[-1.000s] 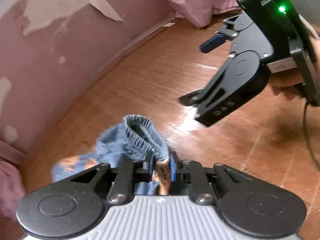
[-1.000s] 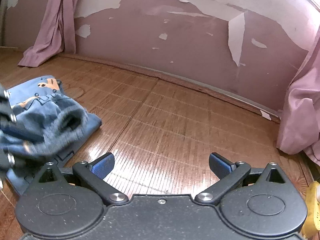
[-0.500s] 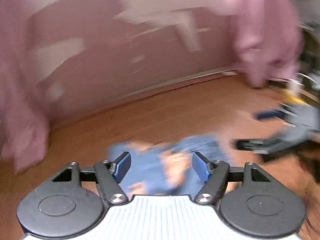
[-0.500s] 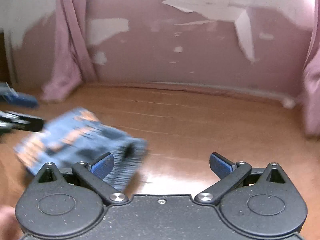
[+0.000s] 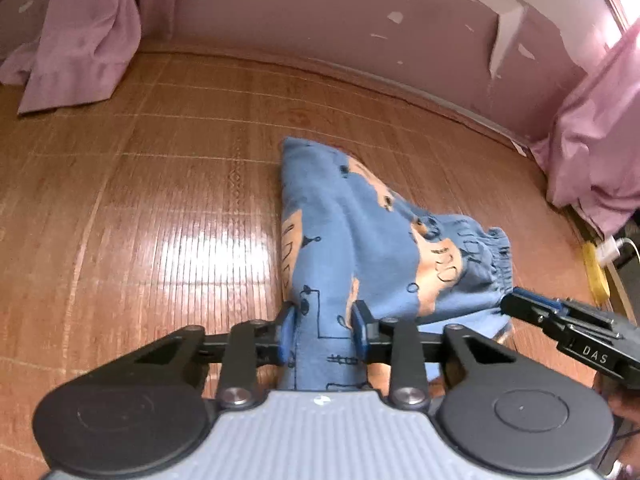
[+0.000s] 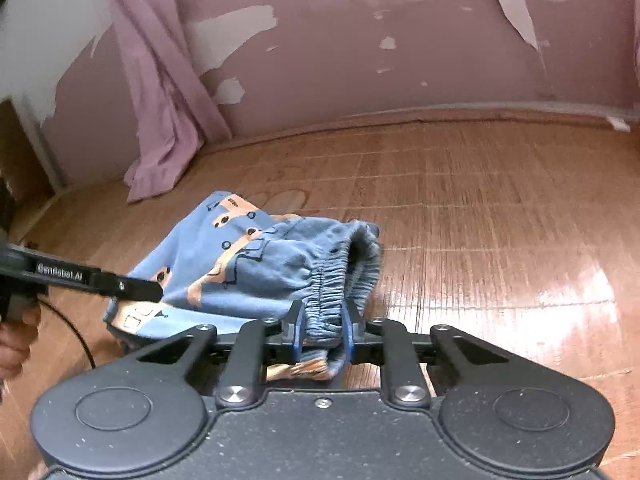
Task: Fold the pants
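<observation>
Both tools have closed on the pants [image 5: 340, 240], left tool [image 5: 322, 330] at the leg, right tool [image 6: 321, 330] at the waistband.

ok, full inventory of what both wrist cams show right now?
pants: 1, blue with orange print, partly folded on the floor, elastic waistband toward the right gripper
floor: 1, brown wood pattern, glossy, under everything
wall: 1, mauve with peeling white patches, behind the floor
curtains: 2 in the left wrist view, pink, far left and far right, hems on the floor
yellow object: 1, at the right edge of the left wrist view, with a white cable; too small to identify
left gripper: 1, black fingers with blue pads, closed on a fold of the pants
right gripper: 1, black, blue pads, closed on the waistband
hand: 1, at the left edge of the right wrist view
</observation>
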Demonstrator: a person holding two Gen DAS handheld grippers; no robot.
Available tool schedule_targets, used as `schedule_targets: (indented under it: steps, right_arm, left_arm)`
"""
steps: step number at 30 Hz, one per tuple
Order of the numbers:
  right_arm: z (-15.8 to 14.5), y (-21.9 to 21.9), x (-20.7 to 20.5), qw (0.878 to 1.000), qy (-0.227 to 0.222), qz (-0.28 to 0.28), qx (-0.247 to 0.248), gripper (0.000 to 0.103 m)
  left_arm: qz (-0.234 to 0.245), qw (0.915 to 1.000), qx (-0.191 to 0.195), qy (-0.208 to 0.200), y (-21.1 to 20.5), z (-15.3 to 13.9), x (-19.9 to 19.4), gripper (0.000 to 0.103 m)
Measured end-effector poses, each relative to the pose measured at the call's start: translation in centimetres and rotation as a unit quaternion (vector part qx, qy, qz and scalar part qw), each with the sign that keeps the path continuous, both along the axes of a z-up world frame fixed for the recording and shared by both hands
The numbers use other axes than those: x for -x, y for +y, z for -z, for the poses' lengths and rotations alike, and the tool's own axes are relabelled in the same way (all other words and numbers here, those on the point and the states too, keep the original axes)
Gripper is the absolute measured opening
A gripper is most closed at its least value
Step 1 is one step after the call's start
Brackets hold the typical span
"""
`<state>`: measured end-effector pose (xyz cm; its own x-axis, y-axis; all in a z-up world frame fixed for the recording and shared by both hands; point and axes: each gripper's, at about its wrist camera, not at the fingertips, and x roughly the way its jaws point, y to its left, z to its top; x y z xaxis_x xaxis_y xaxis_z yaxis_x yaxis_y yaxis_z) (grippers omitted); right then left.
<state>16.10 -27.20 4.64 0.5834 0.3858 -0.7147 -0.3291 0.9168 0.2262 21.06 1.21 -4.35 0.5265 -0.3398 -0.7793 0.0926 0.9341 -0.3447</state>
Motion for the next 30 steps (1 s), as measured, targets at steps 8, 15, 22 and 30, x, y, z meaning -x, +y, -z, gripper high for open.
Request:
schedule_targets:
  steps: [8, 15, 22, 30]
  right_arm:
    - [0.7, -1.4, 2.1, 0.999, 0.036, 0.011, 0.018, 0.042]
    - [-2.3, 1.0, 0.0, 0.995, -0.08, -0.011, 0.051, 0.077]
    - [2.2, 4.9, -2.3, 0.976, -0.124, -0.047, 0.172, 0.078]
    - [1.6, 1.2, -1.3, 0.98, -0.146, -0.005, 0.135, 0.09]
  left_arm:
    - [0.013, 0.9984, -0.056, -0.007, -1.0, 0.4, 3.0, 0.062]
    - [0.029, 0.9732, -0.167, -0.155, -3.3, -4.4, 3.0, 0.089]
    - [0.051, 0.9406, -0.287, -0.174, -6.6, -0.3, -0.7, 0.089]
    - [0.013, 0.966, -0.209, -0.152, -2.8, -1.3, 0.0, 0.094]
